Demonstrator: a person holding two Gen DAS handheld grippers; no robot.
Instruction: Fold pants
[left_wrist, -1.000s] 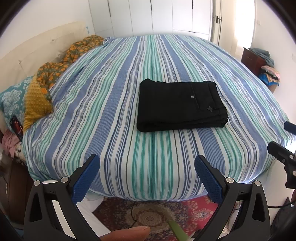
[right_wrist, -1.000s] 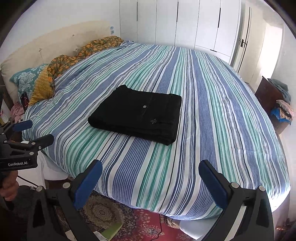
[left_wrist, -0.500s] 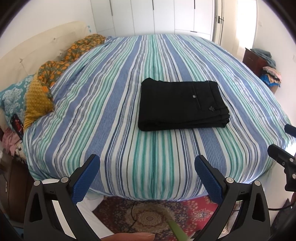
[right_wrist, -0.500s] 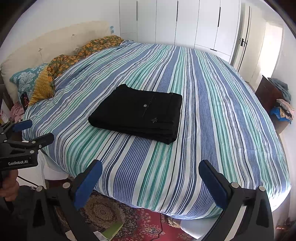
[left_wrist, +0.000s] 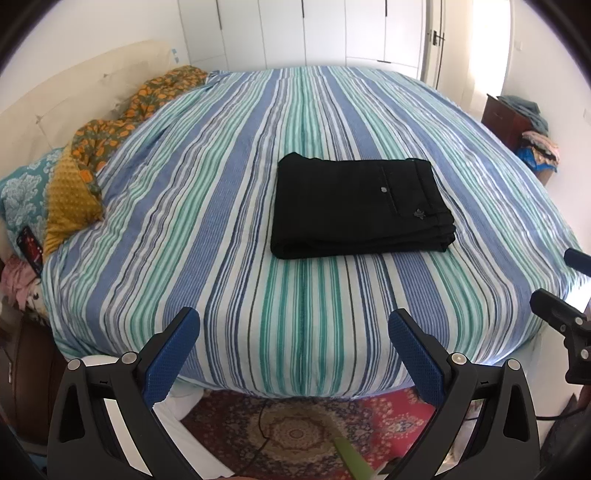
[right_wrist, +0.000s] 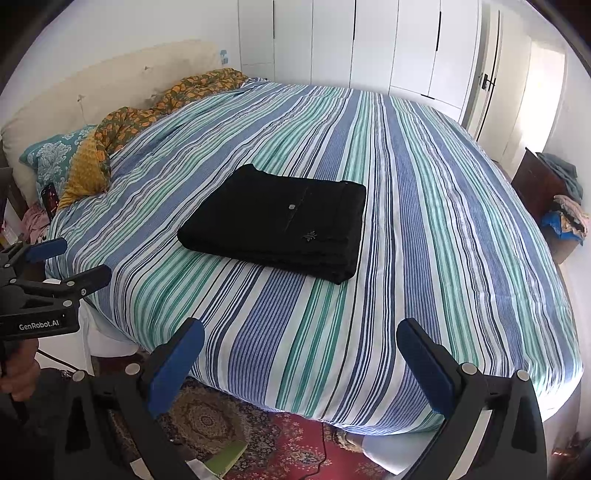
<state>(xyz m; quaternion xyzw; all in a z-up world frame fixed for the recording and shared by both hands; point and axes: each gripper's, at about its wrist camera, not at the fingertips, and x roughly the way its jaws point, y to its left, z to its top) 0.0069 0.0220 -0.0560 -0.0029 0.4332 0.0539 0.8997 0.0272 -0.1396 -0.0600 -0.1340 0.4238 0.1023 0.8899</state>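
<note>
Black pants (left_wrist: 360, 205) lie folded into a neat rectangle on the striped bedspread (left_wrist: 207, 206), near the middle of the bed; the same pants (right_wrist: 280, 225) show in the right wrist view. My left gripper (left_wrist: 293, 325) hangs open over the bed's near edge, well short of the pants, with nothing between its blue pads. My right gripper (right_wrist: 299, 334) is open too, back from the bed's near edge. Each view catches the other gripper at its side: the right one (left_wrist: 565, 291) and the left one (right_wrist: 55, 258), held by a hand (right_wrist: 18, 373).
Patterned pillows and an orange blanket (left_wrist: 92, 147) pile up at the headboard on the left. White wardrobe doors (right_wrist: 388, 40) stand behind the bed. A dark cabinet with clothes (right_wrist: 546, 192) is on the right. A red patterned rug (left_wrist: 295, 432) covers the floor below me.
Both grippers have drifted very slightly; the pants lie as before. A fingertip at the bottom edge of the left wrist view has dropped out of sight.
</note>
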